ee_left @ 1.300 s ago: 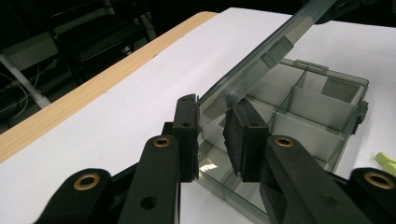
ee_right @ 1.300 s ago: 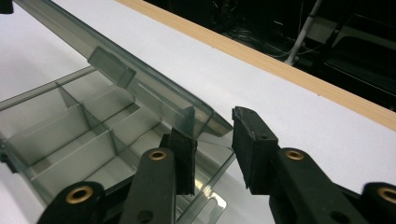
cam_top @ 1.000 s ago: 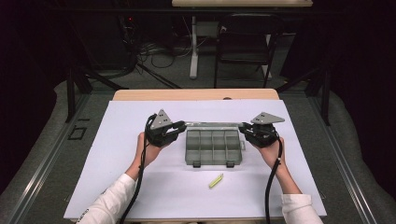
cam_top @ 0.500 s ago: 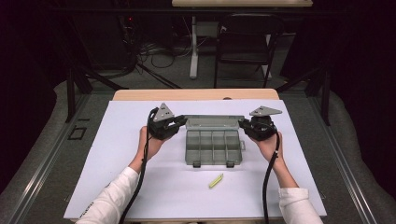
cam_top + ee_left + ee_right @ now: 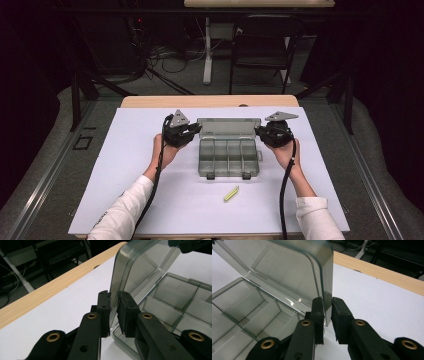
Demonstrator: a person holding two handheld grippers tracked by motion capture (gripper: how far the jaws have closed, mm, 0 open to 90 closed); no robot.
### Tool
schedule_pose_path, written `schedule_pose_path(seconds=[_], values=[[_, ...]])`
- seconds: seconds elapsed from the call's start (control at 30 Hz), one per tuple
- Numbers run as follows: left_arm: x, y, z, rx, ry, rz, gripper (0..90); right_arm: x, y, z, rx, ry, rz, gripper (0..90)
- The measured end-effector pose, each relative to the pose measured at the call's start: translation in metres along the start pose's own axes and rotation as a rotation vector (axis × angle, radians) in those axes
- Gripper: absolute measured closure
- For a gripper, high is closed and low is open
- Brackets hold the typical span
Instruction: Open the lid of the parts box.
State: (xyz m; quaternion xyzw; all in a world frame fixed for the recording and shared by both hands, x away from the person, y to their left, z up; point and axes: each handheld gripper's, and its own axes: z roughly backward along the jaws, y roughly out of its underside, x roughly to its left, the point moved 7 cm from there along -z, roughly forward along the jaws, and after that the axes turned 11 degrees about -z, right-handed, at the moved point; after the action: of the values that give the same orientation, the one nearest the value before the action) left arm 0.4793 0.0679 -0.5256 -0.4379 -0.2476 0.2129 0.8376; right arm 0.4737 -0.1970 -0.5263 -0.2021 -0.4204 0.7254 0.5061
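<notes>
While both hand-held grippers (image 5: pixel 192 131) (image 5: pixel 260 132) pinch the lid (image 5: pixel 229 128), white sheet (image 5: pixel 125 165) covers the wooden table (image 5: pixel 150 101).

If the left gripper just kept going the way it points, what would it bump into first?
The left gripper already straddles the side edge of the raised clear plastic lid of the grey compartment box, so it would likely slide further onto that lid.
</notes>
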Motion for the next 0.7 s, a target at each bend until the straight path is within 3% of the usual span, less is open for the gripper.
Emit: schedule_pose_path(seconds=[0.7], values=[[0.002,0.015,-0.021,0.05,-0.012,0.008,79.5,-0.008,0.009,-0.022,0.057,0.005,-0.045,80.3]])
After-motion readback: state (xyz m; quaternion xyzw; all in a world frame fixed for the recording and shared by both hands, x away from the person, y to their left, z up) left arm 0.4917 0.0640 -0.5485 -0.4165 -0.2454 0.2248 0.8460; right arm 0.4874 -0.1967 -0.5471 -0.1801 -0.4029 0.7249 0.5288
